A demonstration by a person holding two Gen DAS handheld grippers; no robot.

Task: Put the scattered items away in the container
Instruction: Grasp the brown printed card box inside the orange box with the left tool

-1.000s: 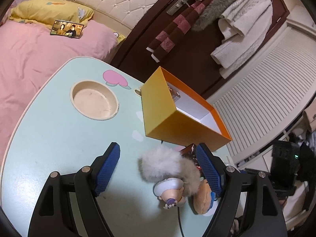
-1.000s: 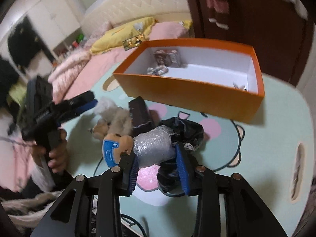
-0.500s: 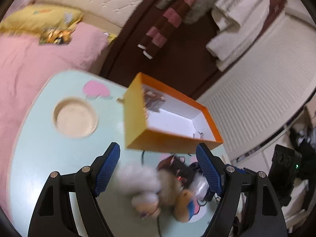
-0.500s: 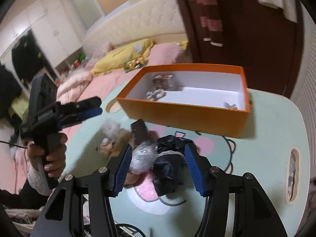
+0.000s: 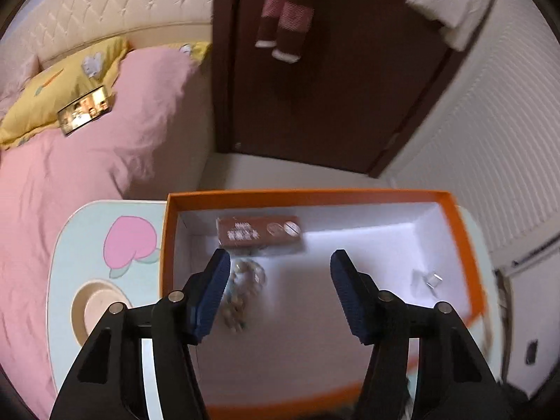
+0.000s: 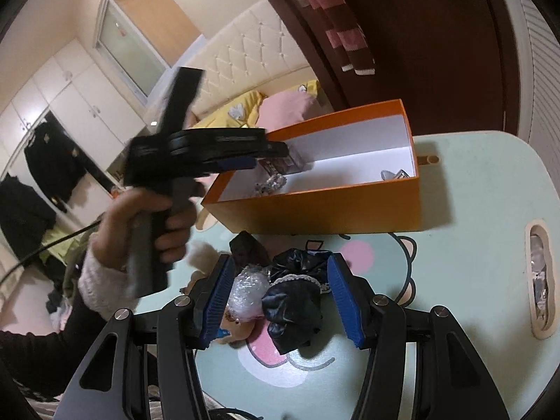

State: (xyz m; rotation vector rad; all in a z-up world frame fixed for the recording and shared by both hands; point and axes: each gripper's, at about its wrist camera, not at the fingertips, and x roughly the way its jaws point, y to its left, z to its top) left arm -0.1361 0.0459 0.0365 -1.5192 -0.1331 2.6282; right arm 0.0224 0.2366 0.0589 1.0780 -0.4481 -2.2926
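The crinkled black plastic bag (image 6: 292, 301) lies on the pale green table (image 6: 472, 280) between your right gripper's (image 6: 278, 297) spread, empty jaws; soft and light, so pinch its bunched middle. Your left gripper (image 5: 280, 290) hovers open and empty over the orange cardboard box (image 5: 465, 231).

Open orange box (image 6: 325, 206) far on table, white inside, brown packet (image 5: 259, 232) and beads (image 5: 243, 290) within, black bundle (image 6: 294, 301), bubble-wrapped lump (image 6: 246, 292) scattered near.
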